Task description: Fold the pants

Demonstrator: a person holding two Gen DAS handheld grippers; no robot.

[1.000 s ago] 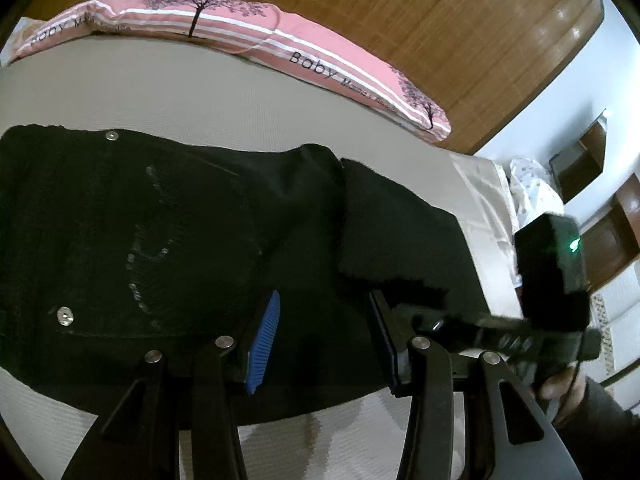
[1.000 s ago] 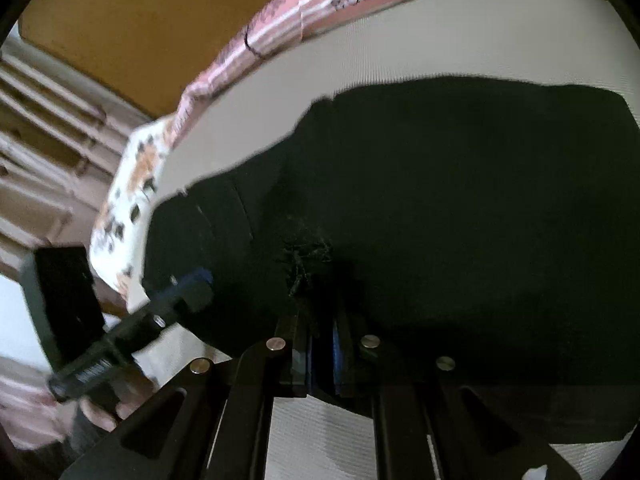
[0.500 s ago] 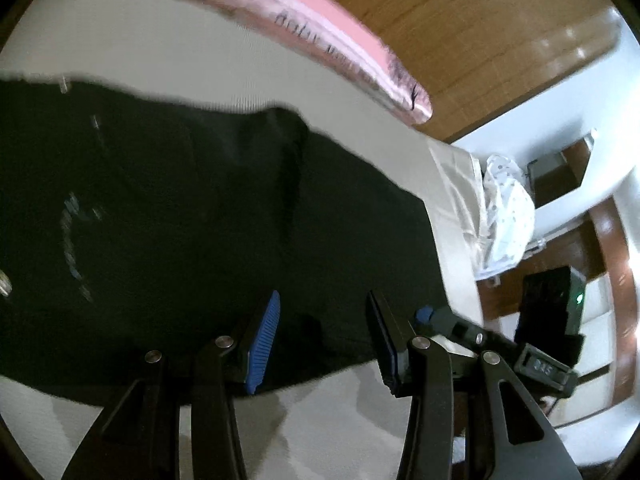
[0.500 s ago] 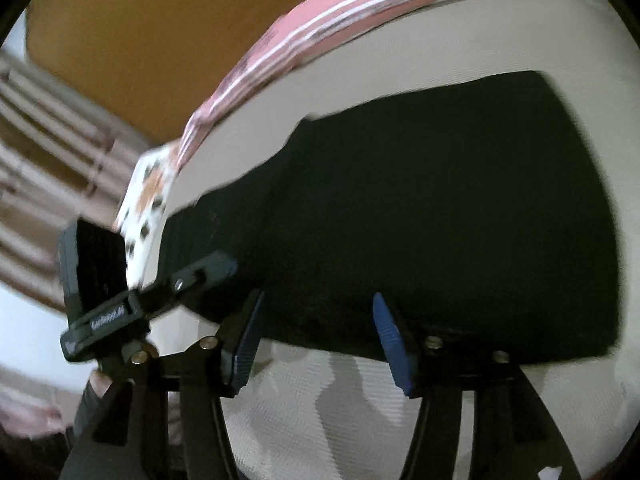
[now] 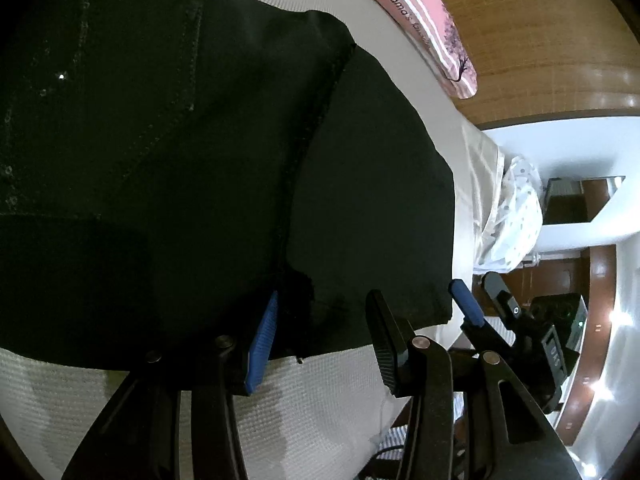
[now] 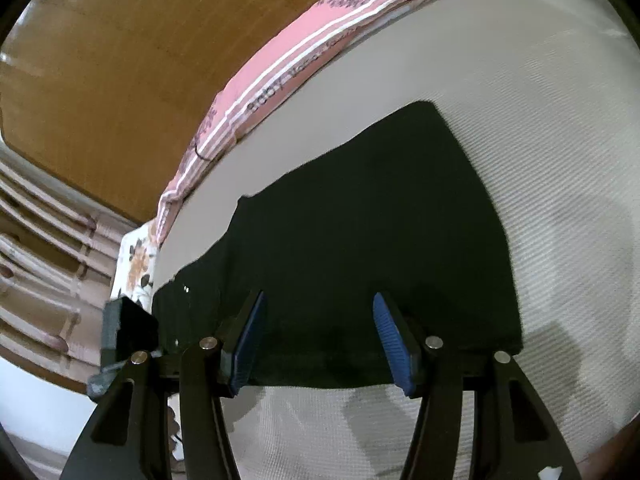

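Black pants (image 5: 168, 152) lie folded flat on a beige bed sheet (image 5: 328, 408), with a stitched back pocket at the left and a folded leg panel at the right. My left gripper (image 5: 320, 340) is open and empty, its blue pads over the pants' near edge. The right gripper (image 5: 484, 304) shows at the right, past the pants' corner. In the right wrist view the pants (image 6: 360, 240) form a dark rectangle. My right gripper (image 6: 324, 344) is open and empty at their near edge. The left gripper body (image 6: 128, 328) shows at the left.
A pink striped pillow (image 6: 288, 76) lies along the wooden headboard (image 6: 120, 60) at the back of the bed. A white spotted cloth (image 5: 516, 208) hangs at the bed's right edge. A floral cloth (image 6: 136, 260) lies at the left edge. Bare sheet (image 6: 560, 160) spreads around the pants.
My right gripper has opened, let go of the pants' frayed edge and drawn back toward the near edge. My left gripper has swung right and closer over the pants, staying open.
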